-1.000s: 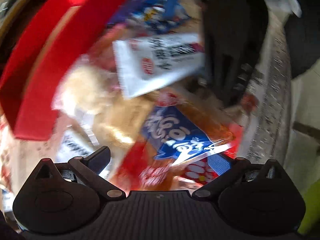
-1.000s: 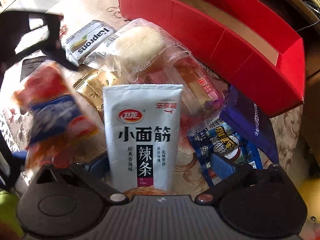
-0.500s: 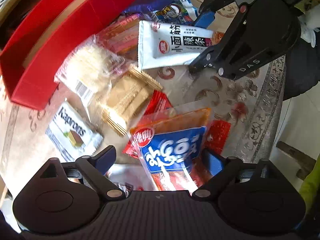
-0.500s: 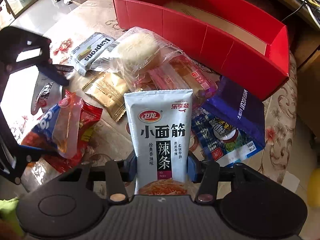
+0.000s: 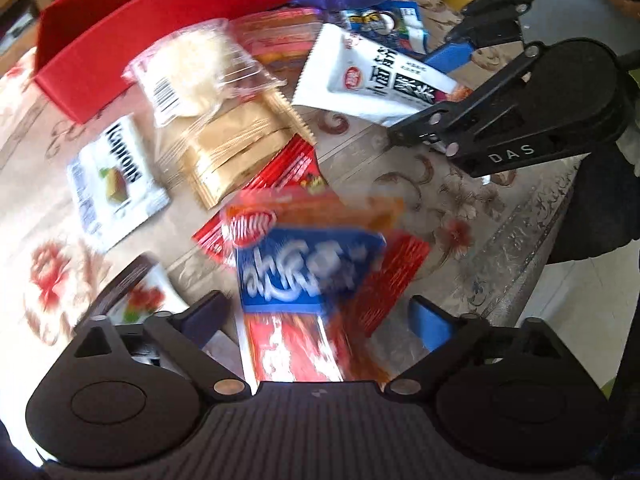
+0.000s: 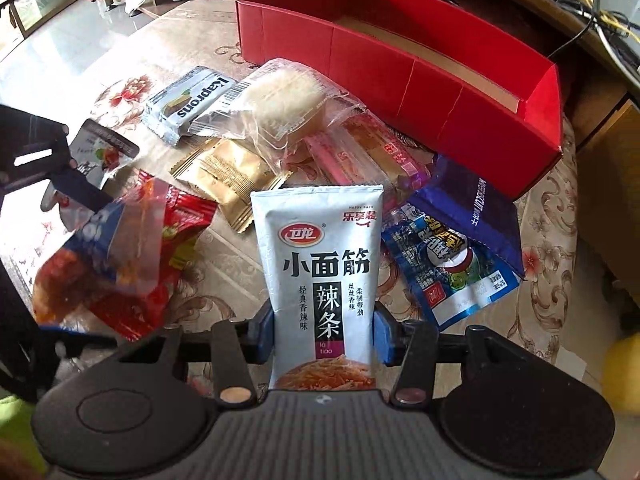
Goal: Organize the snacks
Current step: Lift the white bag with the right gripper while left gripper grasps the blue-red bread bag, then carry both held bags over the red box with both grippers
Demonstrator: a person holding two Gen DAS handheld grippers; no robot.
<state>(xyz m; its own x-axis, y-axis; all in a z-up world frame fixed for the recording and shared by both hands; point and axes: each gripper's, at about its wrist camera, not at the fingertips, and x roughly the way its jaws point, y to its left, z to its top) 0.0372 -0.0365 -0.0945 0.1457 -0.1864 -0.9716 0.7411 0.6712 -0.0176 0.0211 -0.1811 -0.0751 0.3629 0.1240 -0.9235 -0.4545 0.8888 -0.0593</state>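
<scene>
Nothing sits in the red box at the far side yet — my right tongs pinch the white spicy-strip pouch, my left tongs gape around the blue-labelled packet, and roughly eight snacks lie loose on the table.

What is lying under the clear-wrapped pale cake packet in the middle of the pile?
The clear cake packet overlaps the gold sachets and the pink-orange bar packs, and its barcode end covers part of the Kaprons wafer. Whatever lies beneath its middle is hidden.
</scene>
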